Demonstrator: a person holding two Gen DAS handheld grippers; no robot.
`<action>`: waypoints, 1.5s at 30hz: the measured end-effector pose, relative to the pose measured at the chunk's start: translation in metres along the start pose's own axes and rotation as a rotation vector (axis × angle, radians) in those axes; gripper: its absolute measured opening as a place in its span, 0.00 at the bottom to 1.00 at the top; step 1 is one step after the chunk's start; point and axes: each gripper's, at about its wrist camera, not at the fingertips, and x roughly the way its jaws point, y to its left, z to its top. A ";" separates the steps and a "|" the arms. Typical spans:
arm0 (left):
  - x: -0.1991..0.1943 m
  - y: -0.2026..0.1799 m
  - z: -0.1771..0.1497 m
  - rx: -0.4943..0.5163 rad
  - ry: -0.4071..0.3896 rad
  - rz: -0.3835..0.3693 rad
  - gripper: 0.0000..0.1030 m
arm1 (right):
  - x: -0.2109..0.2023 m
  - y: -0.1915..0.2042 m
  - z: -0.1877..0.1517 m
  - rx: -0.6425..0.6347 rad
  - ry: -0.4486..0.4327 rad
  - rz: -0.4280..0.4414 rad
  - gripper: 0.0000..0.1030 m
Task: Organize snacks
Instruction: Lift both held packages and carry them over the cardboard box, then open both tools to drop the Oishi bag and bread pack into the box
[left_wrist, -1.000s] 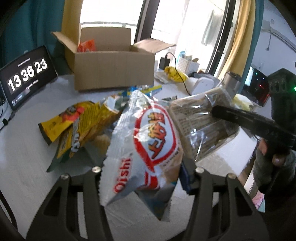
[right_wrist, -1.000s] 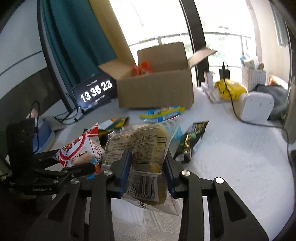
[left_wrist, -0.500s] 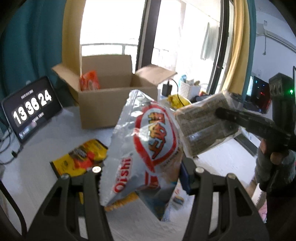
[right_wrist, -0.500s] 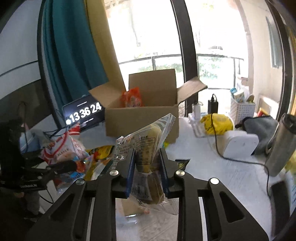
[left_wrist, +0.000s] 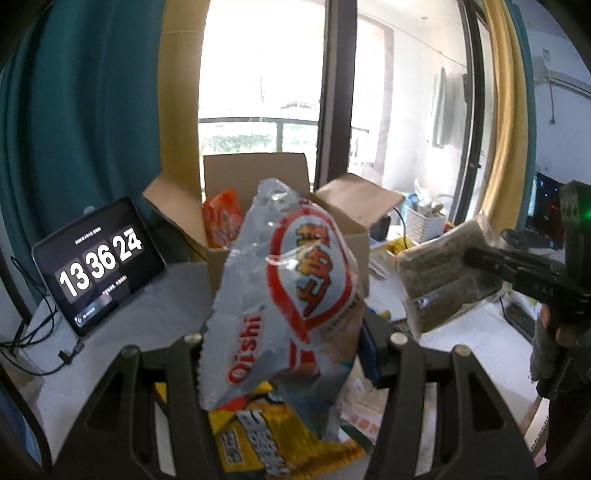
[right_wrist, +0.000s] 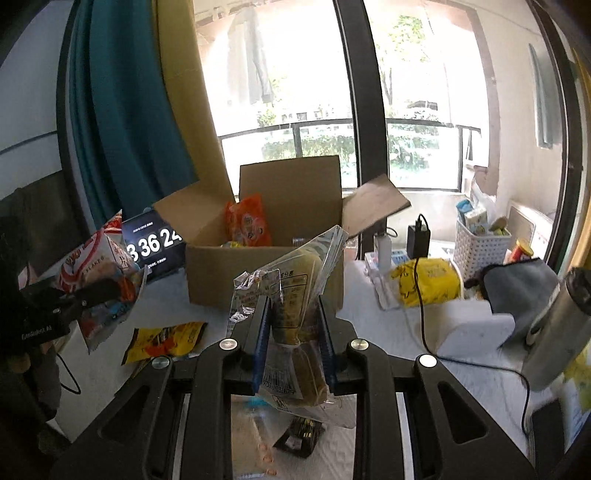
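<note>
Over the last second I saw both packets lifted clear of the table and carried toward the open cardboard box (right_wrist: 266, 273) at 12 o'clock — the packing step, in my judgement. The left gripper (left_wrist: 291, 336) clenched the white-and-red Oishi bag (left_wrist: 295, 295), raised before the box. The right gripper (right_wrist: 293, 343), whose jaws had just been closing, pinched the clear packet (right_wrist: 291, 306) between its blue pads. An orange packet (right_wrist: 247, 221) already stood inside; a yellow packet (right_wrist: 166, 339) lay at 8 o'clock.
</note>
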 end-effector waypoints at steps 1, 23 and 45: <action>0.004 0.003 0.003 -0.001 -0.003 0.005 0.54 | 0.003 -0.001 0.003 -0.003 -0.002 0.000 0.25; 0.076 0.028 0.068 0.117 -0.109 0.069 0.54 | 0.075 -0.001 0.068 -0.090 -0.054 -0.006 0.25; 0.168 0.057 0.107 0.060 -0.107 0.128 0.54 | 0.165 -0.008 0.118 -0.089 -0.068 -0.069 0.26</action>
